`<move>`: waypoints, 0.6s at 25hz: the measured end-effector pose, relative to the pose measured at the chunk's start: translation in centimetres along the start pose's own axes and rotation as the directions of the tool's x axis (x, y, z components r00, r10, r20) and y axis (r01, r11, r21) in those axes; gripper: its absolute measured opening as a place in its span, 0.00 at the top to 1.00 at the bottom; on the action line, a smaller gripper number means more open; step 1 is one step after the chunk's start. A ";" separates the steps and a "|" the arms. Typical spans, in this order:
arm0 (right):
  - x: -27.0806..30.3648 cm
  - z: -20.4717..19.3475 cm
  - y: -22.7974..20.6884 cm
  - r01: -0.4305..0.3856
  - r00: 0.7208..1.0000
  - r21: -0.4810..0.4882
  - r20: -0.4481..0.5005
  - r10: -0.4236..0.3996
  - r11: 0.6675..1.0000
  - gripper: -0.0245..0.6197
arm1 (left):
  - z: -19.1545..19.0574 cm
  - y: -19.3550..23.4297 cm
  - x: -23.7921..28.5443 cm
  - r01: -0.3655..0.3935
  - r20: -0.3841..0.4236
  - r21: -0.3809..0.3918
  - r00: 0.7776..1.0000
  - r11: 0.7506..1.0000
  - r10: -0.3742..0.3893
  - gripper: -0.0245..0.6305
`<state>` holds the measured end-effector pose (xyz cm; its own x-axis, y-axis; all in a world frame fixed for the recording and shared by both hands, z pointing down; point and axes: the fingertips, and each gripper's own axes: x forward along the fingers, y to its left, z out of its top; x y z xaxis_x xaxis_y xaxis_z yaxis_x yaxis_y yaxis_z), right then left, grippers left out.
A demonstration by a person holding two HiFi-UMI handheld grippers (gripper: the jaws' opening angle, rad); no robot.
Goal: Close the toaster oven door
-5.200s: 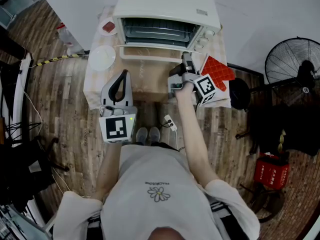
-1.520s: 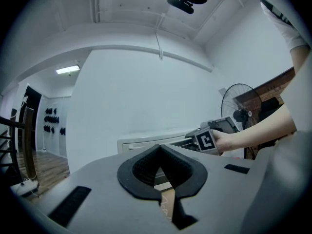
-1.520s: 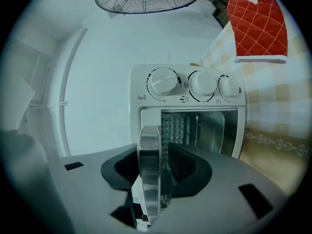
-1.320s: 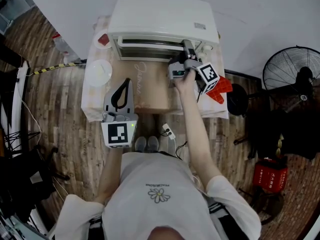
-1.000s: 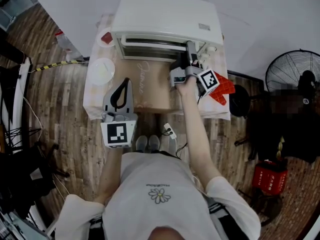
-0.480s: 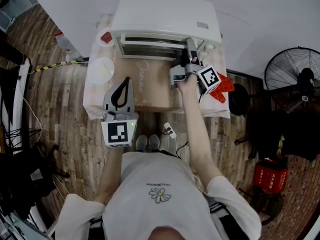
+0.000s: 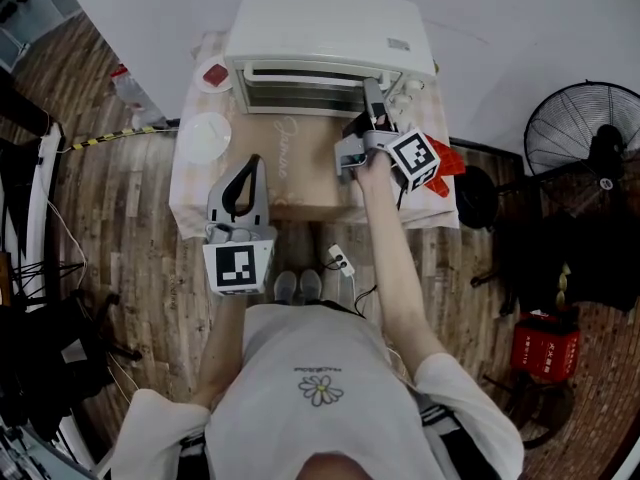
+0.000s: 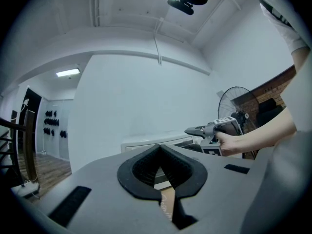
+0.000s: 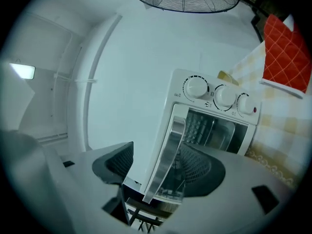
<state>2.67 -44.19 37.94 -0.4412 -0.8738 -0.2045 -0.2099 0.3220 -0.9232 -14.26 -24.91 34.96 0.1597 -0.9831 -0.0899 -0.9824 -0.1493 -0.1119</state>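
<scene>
The white toaster oven stands at the back of the table, and its glass door is up against the front. In the right gripper view the door's silver handle runs between the jaws and the three knobs sit beside the glass. My right gripper is open at the door's right end, its jaws either side of the handle. My left gripper hovers shut and empty over the table's front left, pointing at the oven.
A checked cloth covers the table. Left of the oven lie a white plate and a small dish with something red. A red quilted mitt lies at the right. A floor fan stands beyond.
Five seconds ago the door lay open and flat; the right gripper has swung it up against the oven. Over the last second that gripper hardly moved. The left gripper stayed put.
</scene>
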 end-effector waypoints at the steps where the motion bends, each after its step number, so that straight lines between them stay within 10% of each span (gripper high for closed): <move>1: -0.4 0.0 0.2 -0.001 1.000 -0.016 0.002 0.001 1.000 0.52 | 0.0 0.0 -0.4 0.003 -0.003 0.007 1.000 1.000 -0.003 0.94; 8: -3.0 -0.2 4.8 -0.068 0.998 -0.222 -0.033 0.062 0.973 0.65 | 1.0 -0.6 -2.7 0.019 0.015 0.032 1.000 0.999 -0.020 0.94; 15: -6.3 -0.4 10.2 -0.133 0.991 -0.474 -0.084 0.106 0.870 0.66 | 2.5 -2.4 -4.3 0.050 0.056 0.026 0.997 0.998 -0.051 0.94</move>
<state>2.94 -35.28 29.89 -0.5326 -0.8010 -0.2733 -0.5374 0.5695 -0.6220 -12.33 -20.08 33.15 0.2150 -0.9666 -0.1393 -0.9704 -0.1955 -0.1416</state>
